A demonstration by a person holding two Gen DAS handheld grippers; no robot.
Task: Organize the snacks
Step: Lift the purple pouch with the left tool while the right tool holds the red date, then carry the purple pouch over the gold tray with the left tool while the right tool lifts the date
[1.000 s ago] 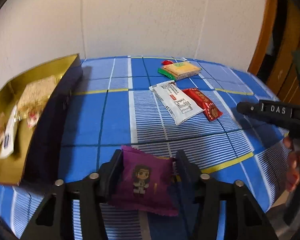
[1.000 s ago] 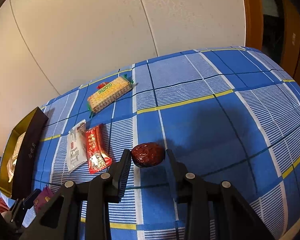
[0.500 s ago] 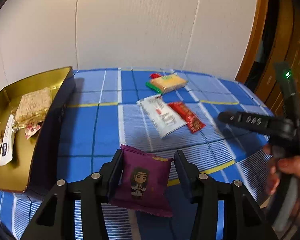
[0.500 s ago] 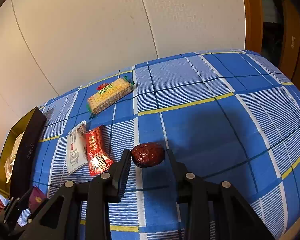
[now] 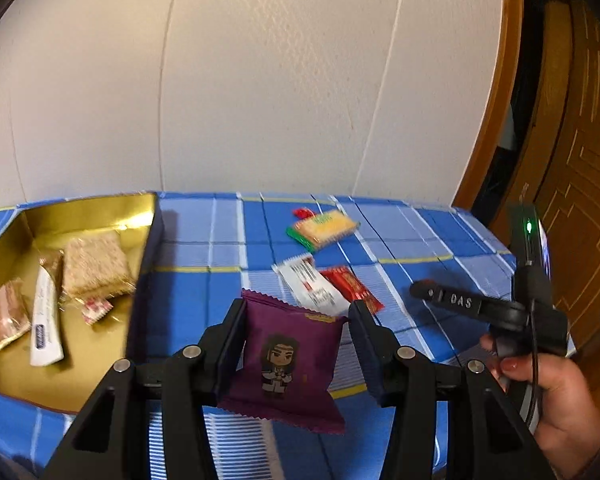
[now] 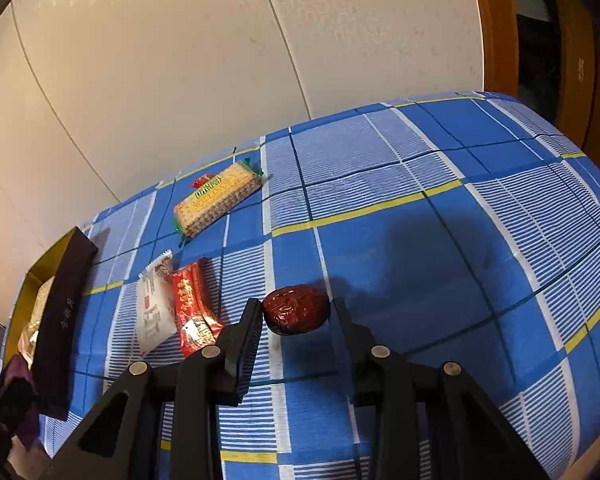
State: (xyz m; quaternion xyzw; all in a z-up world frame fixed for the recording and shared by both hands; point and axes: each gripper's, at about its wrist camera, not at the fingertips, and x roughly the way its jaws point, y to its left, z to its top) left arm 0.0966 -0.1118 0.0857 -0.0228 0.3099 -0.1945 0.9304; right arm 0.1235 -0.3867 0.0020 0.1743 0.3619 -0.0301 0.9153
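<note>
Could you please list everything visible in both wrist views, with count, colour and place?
Purple snack packet with cartoon figure: one, between the left gripper's fingers.
Wrinkled dark red date: one, between the right gripper's fingers.
Gold-lined dark box: one, left on the table, holding several wrapped snacks.
Yellow cracker pack with green ends: one, far side.
Small red wrapped candy: one, behind the crackers.
White wrapper: one, mid-table.
Red wrapper: one, beside the white one.
Blue checked tablecloth: one.
Left gripper: shut on packet.
Right gripper: shut on date.
Hand: one.
</note>
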